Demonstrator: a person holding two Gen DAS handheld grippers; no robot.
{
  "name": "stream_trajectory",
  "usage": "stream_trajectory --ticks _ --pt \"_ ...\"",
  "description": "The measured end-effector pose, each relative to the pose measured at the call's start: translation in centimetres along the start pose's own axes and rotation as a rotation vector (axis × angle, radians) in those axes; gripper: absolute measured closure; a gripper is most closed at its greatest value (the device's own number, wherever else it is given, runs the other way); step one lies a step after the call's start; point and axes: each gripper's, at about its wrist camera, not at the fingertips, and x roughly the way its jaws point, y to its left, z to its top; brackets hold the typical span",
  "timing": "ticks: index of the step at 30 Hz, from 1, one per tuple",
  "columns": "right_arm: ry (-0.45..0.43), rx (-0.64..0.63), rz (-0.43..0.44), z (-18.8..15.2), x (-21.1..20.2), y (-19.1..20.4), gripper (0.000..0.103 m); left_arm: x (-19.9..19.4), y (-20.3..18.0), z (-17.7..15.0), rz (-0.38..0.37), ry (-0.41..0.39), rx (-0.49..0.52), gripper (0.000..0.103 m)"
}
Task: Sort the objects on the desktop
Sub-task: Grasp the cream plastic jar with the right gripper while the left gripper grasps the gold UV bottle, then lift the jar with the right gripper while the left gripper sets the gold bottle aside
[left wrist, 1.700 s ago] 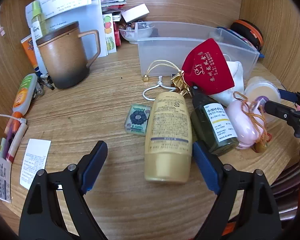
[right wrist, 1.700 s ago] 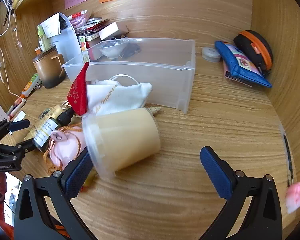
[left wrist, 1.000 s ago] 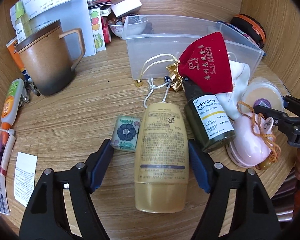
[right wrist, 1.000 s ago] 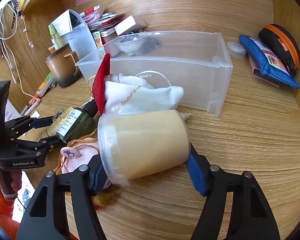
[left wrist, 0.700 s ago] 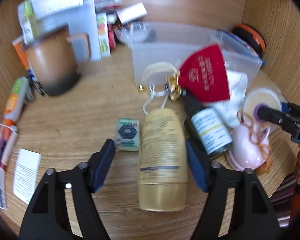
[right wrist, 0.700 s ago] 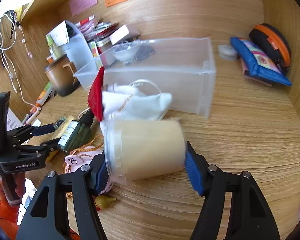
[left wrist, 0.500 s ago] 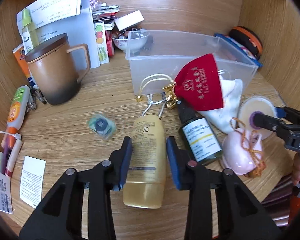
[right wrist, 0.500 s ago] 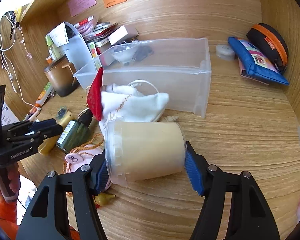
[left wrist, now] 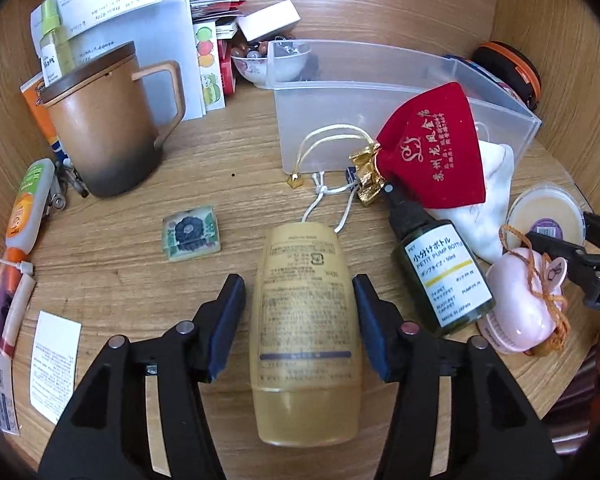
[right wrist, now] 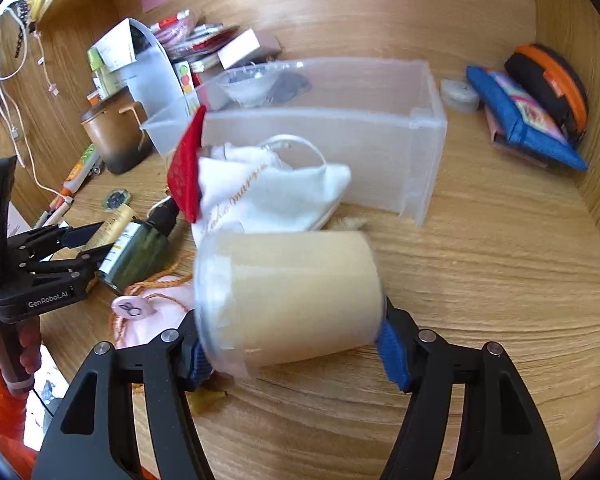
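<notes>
Wood-grain bench (left wrist: 228, 152) crowded with small things, seen from two hand-held tools. The left tool (left wrist: 298, 308) straddles a gold lotion bottle (left wrist: 304, 332) lying on its side at the near middle; its blue pads stand a little off both flanks and the jaws are opening, so the bottle sits between them ungripped. Just right of it lies a dark green pump bottle (left wrist: 440, 272), then a pink apple-shaped trinket (left wrist: 524, 304). Beyond them a red velvet pouch (left wrist: 436, 148) and a white cloth bag (right wrist: 276, 192) lean against a clear plastic bin (right wrist: 340, 148), which looks nearly empty. A brown mug (left wrist: 108, 120) stands far left.

The right tool (right wrist: 290, 344) pinches a cream-filled clear tub (right wrist: 288, 296) on its side, pads pressed to both ends.

The step in hand appears to be gathering items for the bin. Next, the right tool likely needs to carry the tub over the bin's near wall, while the left must close squarely on the smooth, rounded bottle.
</notes>
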Motion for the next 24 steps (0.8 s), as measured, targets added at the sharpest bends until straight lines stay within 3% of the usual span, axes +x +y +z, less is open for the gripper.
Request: stream_trajectory --ticks 6,11,24 --pt "-0.014 0.063 0.047 0.0 -0.4 -0.8 0.04 0.1 -0.4 0.3 -0.005 -0.008 0.002 0.055" --pt "-0.071 0.069 0.026 0.5 -2.5 -1.1 0.04 -0.5 0.1 0.8 -0.04 -0.026 -0.036 0.055" --pt "-0.149 0.049 0.01 2.8 -5.8 -0.9 0.04 -6.4 0.6 2.6 -0.09 -0.156 -0.05 0.055"
